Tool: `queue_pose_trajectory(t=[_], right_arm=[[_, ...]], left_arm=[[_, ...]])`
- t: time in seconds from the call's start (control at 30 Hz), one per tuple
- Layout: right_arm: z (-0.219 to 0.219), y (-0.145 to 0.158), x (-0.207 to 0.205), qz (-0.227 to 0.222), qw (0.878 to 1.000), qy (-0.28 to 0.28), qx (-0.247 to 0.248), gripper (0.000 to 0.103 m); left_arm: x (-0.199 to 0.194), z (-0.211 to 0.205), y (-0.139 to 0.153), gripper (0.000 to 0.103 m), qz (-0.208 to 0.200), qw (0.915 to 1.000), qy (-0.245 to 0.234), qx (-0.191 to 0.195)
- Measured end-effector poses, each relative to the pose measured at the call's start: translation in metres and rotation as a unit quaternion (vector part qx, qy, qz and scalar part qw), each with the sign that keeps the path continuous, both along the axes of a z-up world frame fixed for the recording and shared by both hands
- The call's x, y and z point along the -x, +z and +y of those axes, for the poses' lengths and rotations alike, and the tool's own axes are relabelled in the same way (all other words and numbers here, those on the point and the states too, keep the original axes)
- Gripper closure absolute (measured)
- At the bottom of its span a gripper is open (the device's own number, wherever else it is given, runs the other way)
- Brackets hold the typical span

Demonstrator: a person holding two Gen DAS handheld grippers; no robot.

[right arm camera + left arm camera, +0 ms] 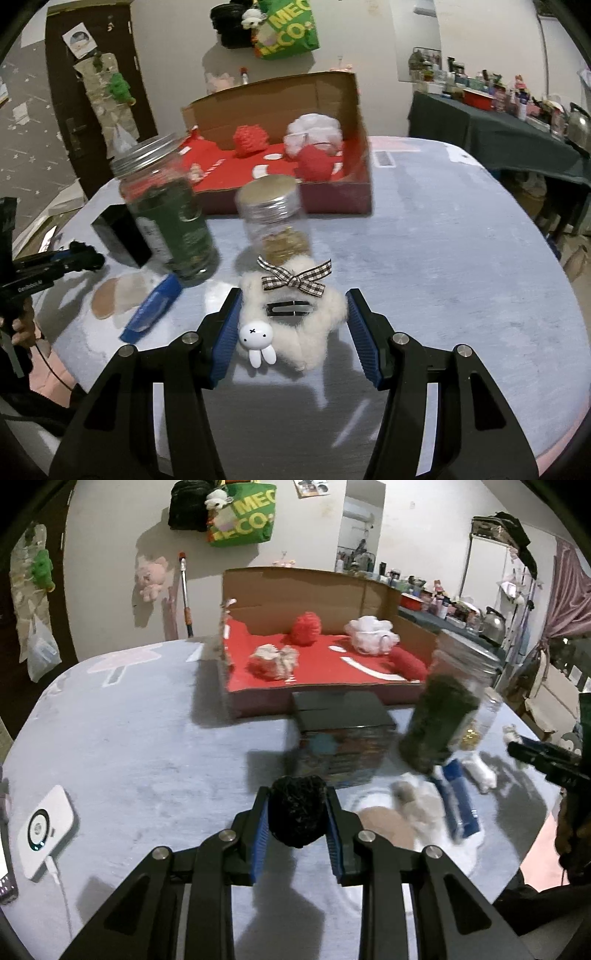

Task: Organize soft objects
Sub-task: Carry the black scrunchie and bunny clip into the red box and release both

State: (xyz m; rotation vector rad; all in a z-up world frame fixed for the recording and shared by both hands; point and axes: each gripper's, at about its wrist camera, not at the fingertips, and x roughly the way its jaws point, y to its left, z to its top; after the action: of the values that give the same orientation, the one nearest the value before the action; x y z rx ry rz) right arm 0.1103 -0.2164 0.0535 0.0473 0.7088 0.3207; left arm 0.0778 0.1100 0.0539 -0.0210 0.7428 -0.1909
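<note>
Two claws are at work here, one in each of your hands. Your left claw (297, 818) is squeezed tight on a black fuzzy ball (297, 812); the blue pads (260, 834) press it on both sides & it sits up off the tabletop (129, 738).

Your right claw (291, 328) is about half wide. A white fluffy hair clip (295, 317) sits between its pads. The left pad (227, 332) touches the fluff, but the right pad looks a bit apart from it, so I can't tell if it's gripped or just lying there. The clip has a checked bow (295, 278), a black metal clip part & a little white bunny head (256, 338).

Behind, near the far edge of the tabletop, stands an open cardboard box (295, 587) w/ a red floor. In it are soft things: a red pom-pom (306, 627), a white puffy thing (371, 633), a pink-white scrunchie (273, 661) & a red roll (408, 662) on the right side.

Btw the box & your claws stand 2 clear jars w/ metal lids. The big jar (166, 221) has dark green stuff inside, the small jar (275, 225) has gold bits at the bottom, just behind the hair clip. A blue flat pack (151, 308) lies by the big jar, next to a round tan pad (105, 302). A black box (341, 716) sits in front of the cardboard one. A white charger (48, 830) lies far left.
</note>
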Motion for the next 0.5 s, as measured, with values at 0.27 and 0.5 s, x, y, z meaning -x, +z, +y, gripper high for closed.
queue_pose_trajectory(t=[0.27,0.5], right_arm=[[-0.013,0.003,-0.015,-0.003,0.999,-0.002,0.043,0.049],[-0.014,0.004,-0.034,-0.004,0.995,0.013,0.096,0.049]], left_arm=[[-0.019,0.018,-0.004,0.074,0.01,0.9997,-0.016,-0.018],[-0.042,0.027,-0.006,0.074,0.027,0.9988,-0.036,-0.022]])
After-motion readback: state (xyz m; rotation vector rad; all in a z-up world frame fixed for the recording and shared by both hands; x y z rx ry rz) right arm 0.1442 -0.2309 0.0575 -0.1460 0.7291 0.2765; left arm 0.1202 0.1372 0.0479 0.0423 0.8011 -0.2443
